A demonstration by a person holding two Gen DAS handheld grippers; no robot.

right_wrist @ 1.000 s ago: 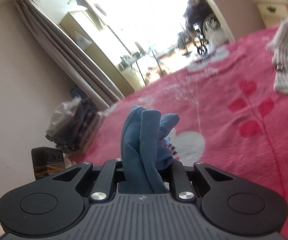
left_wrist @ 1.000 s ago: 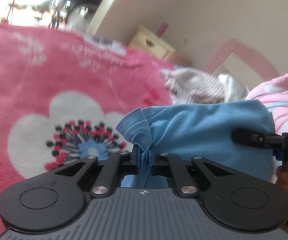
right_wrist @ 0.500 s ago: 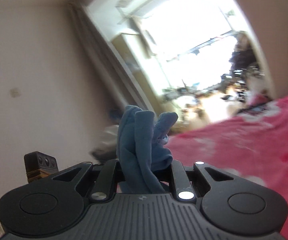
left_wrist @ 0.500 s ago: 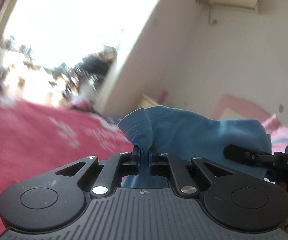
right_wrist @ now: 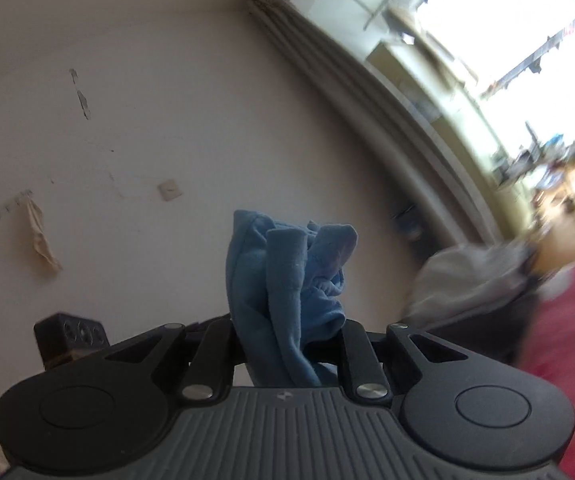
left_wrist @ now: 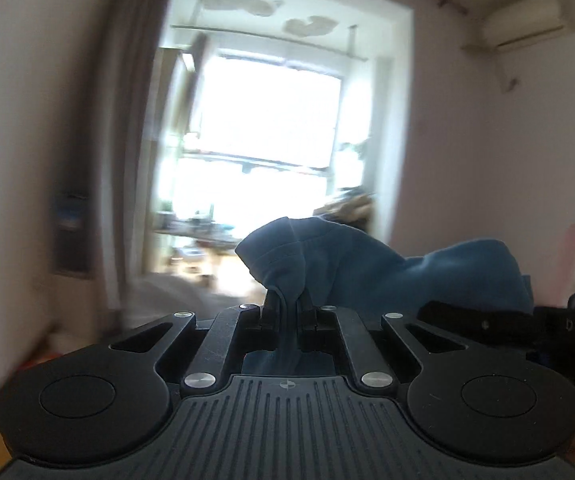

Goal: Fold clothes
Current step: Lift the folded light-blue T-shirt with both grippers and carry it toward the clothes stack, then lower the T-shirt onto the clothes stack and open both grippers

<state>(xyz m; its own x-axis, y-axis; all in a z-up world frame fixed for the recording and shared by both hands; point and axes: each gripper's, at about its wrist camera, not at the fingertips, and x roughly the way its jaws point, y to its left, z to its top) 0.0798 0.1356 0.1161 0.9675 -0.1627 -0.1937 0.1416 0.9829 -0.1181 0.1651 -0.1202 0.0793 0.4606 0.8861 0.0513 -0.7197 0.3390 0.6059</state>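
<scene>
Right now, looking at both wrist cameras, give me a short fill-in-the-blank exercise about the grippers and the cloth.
1. Both grippers are shut on the same ____ cloth.
2. In the left wrist view, the left gripper pinches the cloth, and the right gripper's black body shows at the ____ edge.
3. Above it, high on the wall, hangs a white ____.
4. In the right wrist view, the right gripper holds bunched cloth, and the blanket at the right edge is ____.

Missing words: blue; right; air conditioner; red

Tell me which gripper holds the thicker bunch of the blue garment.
The right gripper: several bunched folds of the blue garment fill its jaws and stand up in a wad. The left gripper pinches only a thin gather at a hemmed edge.
</scene>
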